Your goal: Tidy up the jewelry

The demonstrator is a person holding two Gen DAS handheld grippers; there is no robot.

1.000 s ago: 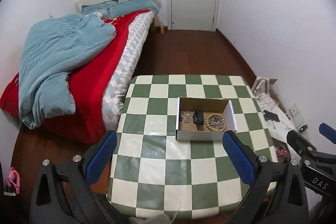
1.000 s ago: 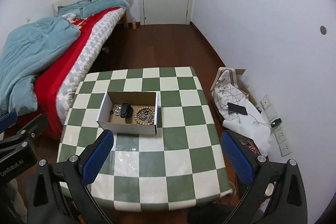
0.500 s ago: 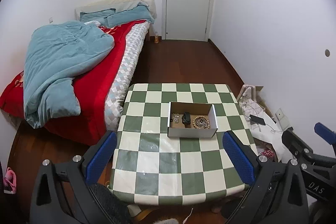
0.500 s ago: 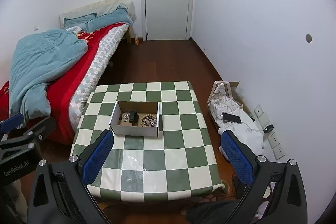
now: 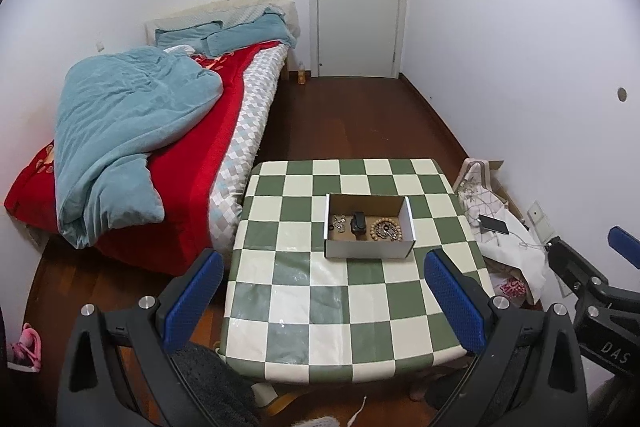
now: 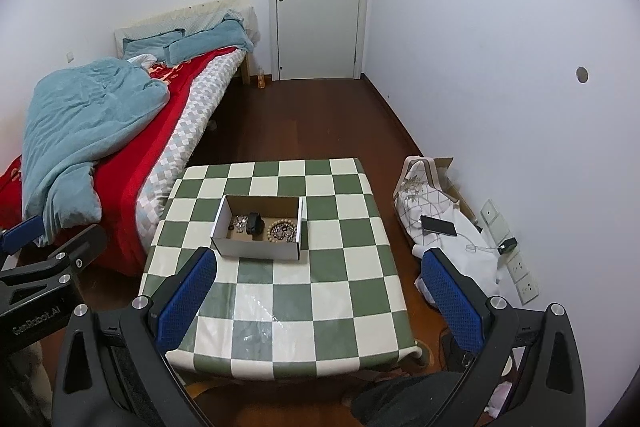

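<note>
Left claw (image 5: 323, 291): spread wide, blue pads apart, nothing between them; it hangs above the near part of the surface, well apart from the box.
Right claw (image 6: 328, 291): also spread wide and empty, above the near edge of the surface; it shows at the right border of the left wrist view too.
Surface (image 5: 280, 291): a low table under a green-and-cream checked cloth.
Box (image 5: 368, 247): a small open cardboard box with white walls, standing a little beyond the middle of the surface.
Jewelry: all inside the box. A tangle of metal chains (image 5: 339, 223) lies at the left end, a black watch (image 5: 358, 223) in the middle, a ring of wooden beads (image 5: 386, 230) at the right end.
Bed (image 5: 188, 155): left of the surface, red cover with a blue blanket heaped on it.
Phone (image 6: 438, 225): on white cloth on the floor by the right wall.
</note>
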